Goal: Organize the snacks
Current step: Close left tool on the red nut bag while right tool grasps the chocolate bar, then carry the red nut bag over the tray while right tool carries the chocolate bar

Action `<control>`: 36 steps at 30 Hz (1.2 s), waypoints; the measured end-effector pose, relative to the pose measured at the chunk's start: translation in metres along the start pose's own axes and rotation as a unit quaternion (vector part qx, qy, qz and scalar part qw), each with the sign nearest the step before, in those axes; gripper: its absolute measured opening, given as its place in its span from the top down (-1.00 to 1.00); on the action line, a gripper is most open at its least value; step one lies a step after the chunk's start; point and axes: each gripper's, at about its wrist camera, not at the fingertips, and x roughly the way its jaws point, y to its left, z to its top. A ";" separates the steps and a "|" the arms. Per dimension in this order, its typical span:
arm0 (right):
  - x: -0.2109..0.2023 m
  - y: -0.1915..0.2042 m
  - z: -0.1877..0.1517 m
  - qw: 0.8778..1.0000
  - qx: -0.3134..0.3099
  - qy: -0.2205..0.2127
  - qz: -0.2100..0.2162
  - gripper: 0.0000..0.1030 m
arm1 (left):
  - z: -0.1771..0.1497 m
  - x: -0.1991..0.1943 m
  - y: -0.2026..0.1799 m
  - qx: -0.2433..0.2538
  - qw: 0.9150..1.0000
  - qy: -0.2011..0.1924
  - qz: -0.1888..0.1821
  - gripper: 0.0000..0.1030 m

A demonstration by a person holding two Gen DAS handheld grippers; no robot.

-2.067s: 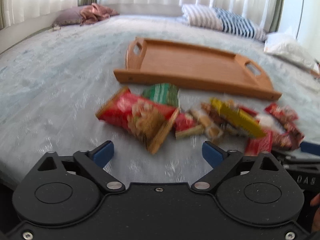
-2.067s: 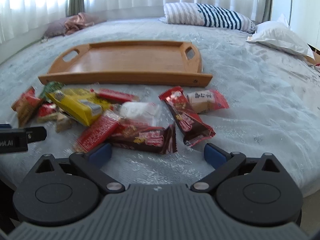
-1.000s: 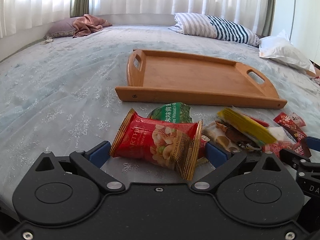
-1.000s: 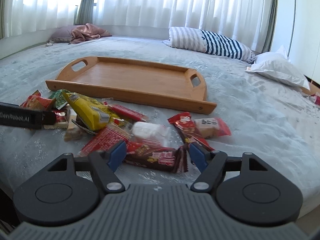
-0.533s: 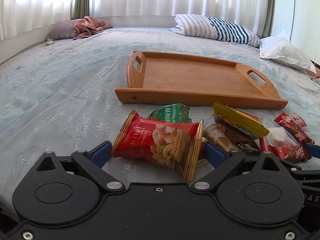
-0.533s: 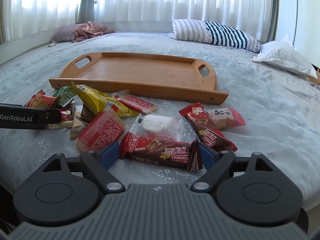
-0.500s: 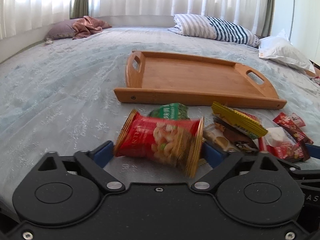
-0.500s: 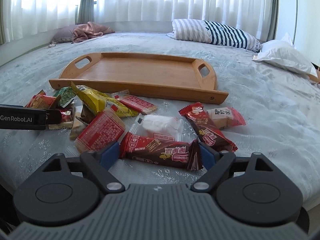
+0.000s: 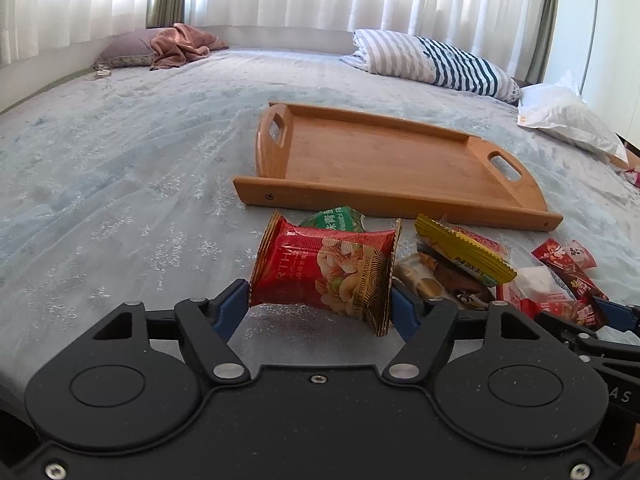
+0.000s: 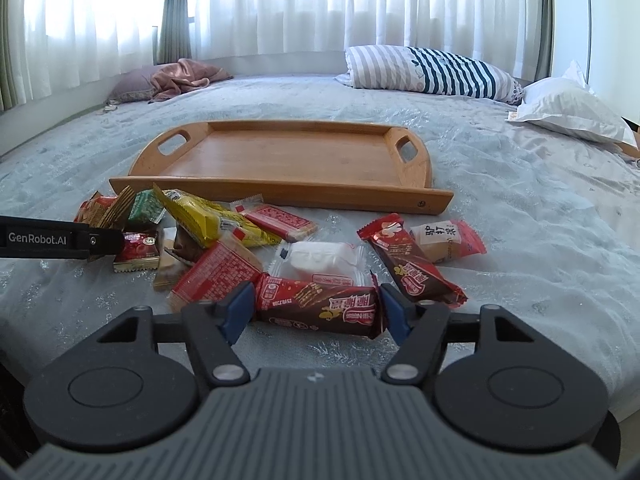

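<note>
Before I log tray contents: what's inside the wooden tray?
The tray shows only bare wood; no snack lies in it. The near rim hides a thin strip of floor. The snacks, including the nut bag in the left fingers, are in front.

The left tongs (image 9: 320, 306) clamp a red nut packet (image 9: 324, 274) by its two ends, lifted off the bed (image 9: 120, 168). Behind it stands a wooden tray (image 9: 384, 160), with a green packet (image 9: 336, 219) just before its near rim. A yellow packet (image 9: 464, 254) tops the snack heap to the right.

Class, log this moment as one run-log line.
left gripper: shut on red nut bag | right gripper: shut on brown bar | tray: empty
</note>
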 end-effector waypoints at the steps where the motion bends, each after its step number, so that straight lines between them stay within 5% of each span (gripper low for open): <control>1: -0.003 -0.001 0.001 1.000 0.001 -0.003 0.000 -0.35 | 0.001 -0.002 0.000 -0.001 1.000 -0.002 0.001 -0.38; 18: -0.005 -0.022 0.044 0.998 0.030 -0.051 0.018 -0.35 | 0.044 -0.020 -0.011 0.011 0.999 -0.050 0.001 -0.37; 27: 0.031 -0.046 0.100 0.996 0.041 -0.065 0.044 -0.35 | 0.099 0.018 -0.029 0.007 0.999 -0.033 -0.023 -0.36; 36: 0.092 -0.053 0.149 0.995 0.047 -0.032 0.085 -0.35 | 0.151 0.079 -0.050 0.003 1.000 -0.005 -0.012 -0.36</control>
